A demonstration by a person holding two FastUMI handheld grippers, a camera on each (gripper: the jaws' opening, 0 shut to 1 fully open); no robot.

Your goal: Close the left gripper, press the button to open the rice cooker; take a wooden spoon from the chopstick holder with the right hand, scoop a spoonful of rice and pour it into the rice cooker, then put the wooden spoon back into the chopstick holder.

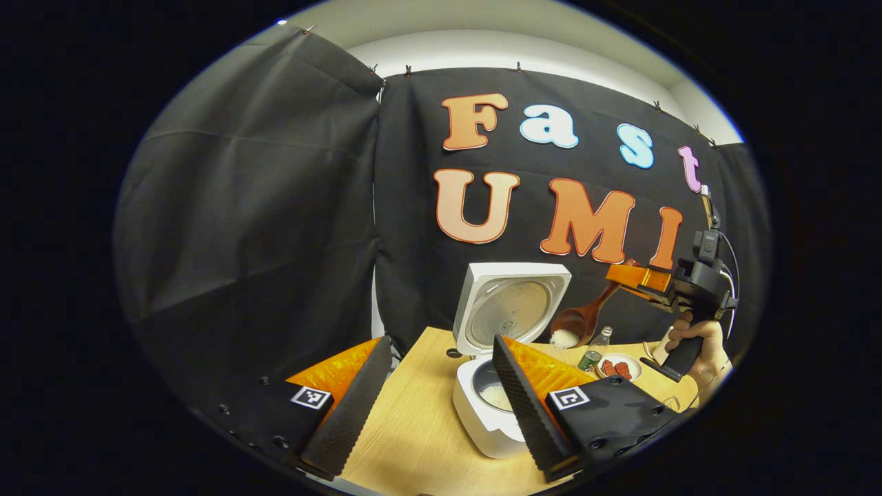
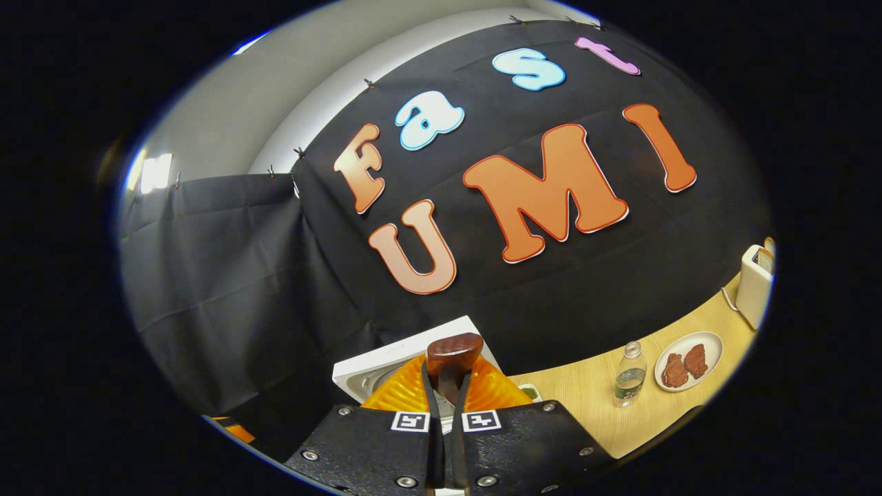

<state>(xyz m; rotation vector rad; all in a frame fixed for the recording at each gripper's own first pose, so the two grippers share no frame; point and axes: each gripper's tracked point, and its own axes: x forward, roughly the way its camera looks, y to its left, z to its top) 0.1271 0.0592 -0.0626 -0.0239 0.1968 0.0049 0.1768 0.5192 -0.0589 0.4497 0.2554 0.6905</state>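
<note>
The white rice cooker (image 1: 482,420) stands on the wooden table with its lid (image 1: 511,308) raised and some rice in its pot (image 1: 495,395). My left gripper (image 1: 441,341) is open, its fingers on either side of the cooker's front, holding nothing. At the upper right, my right gripper (image 1: 630,275) is shut on the handle of the wooden spoon (image 1: 579,318). The spoon slants down toward the lid's right edge with white rice (image 1: 565,337) in its bowl. In the right gripper view, the right gripper (image 2: 448,386) clamps the spoon handle (image 2: 453,358) above the cooker lid (image 2: 375,368).
A small bottle (image 1: 601,337), a green can (image 1: 589,360) and a plate of red food (image 1: 619,367) sit right of the cooker. A hand (image 1: 689,337) holds the right gripper. The bottle (image 2: 628,381), the plate (image 2: 688,362) and a white appliance (image 2: 752,284) line the table's far side.
</note>
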